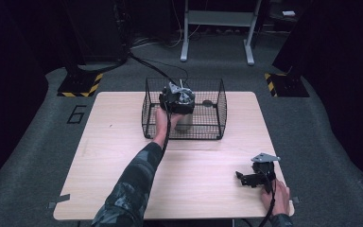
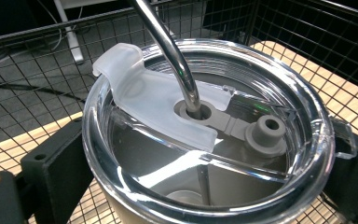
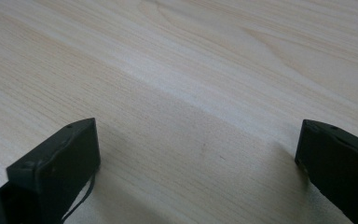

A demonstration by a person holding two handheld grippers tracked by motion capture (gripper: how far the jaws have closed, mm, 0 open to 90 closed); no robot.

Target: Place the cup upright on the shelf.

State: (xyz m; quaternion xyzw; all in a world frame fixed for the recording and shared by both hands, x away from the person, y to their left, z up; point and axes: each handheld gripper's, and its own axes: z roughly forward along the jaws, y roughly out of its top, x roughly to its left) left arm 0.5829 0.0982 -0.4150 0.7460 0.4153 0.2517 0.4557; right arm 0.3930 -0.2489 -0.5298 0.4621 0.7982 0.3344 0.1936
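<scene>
A steel tumbler (image 1: pixel 184 123) with a clear lid (image 2: pixel 242 84) and a bent metal straw (image 2: pixel 168 42) stands inside the black wire basket (image 1: pixel 220 101) at the table's far middle. My left gripper (image 1: pixel 177 100) reaches into the basket from the near side. In the left gripper view its jaws press on both sides of the tumbler just under the lid rim, so the left gripper (image 2: pixel 205 191) is shut on it. A frosted flap (image 2: pixel 140 93) is swung open on the lid. My right gripper (image 1: pixel 242 178) lies on the table near the front right, open with nothing between its fingers (image 3: pixel 60 158).
The light wooden table (image 1: pixel 123 156) spreads between the basket and the front edge. A small dark object (image 1: pixel 208 102) lies in the basket's far right part. Yellow-black striped stand bases (image 1: pixel 80 85) and a metal frame (image 1: pixel 217 28) stand on the floor beyond.
</scene>
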